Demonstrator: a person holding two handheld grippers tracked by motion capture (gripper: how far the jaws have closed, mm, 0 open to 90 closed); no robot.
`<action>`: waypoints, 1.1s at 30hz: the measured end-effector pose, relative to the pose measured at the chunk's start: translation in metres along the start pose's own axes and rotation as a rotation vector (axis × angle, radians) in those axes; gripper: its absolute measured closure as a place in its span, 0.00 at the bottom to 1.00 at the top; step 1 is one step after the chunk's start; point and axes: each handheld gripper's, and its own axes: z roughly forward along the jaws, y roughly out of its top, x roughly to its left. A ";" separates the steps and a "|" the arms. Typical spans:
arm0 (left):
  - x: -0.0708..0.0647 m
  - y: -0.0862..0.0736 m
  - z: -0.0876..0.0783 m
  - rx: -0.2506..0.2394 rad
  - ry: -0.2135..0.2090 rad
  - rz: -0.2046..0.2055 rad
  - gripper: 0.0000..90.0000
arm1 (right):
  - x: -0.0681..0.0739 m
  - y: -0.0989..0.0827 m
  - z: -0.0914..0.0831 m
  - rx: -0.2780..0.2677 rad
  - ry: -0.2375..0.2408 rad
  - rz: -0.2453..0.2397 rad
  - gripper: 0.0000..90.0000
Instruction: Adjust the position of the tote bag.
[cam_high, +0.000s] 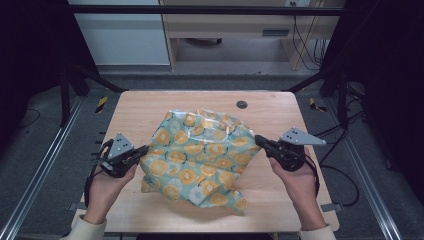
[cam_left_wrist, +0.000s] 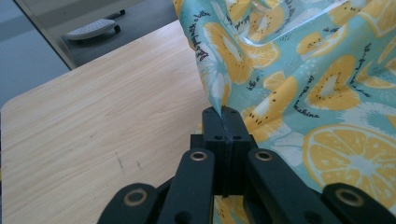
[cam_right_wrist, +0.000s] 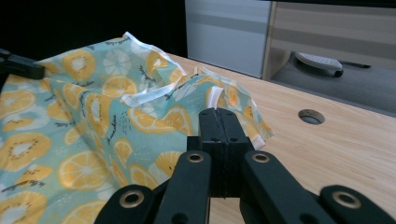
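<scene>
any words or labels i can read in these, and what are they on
Dark cursive script is printed on the fruit-print cloth beside the orange slices, but it is too small and blurred to read.
No text shows on the left gripper, the right gripper or the wooden table.

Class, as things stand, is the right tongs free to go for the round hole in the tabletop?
Probably not yet: the right tongs are shut on the cloth. The hole lies unobstructed beyond them.
</scene>
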 end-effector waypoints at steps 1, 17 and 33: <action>-0.001 -0.001 -0.001 -0.005 0.000 0.000 1.00 | 0.002 -0.001 -0.002 -0.003 0.002 -0.004 1.00; -0.012 -0.019 -0.020 -0.036 -0.015 -0.005 1.00 | 0.018 -0.028 -0.019 0.003 0.041 0.006 1.00; -0.026 -0.053 -0.041 -0.038 -0.106 0.003 1.00 | 0.034 -0.051 -0.039 0.017 0.111 -0.005 1.00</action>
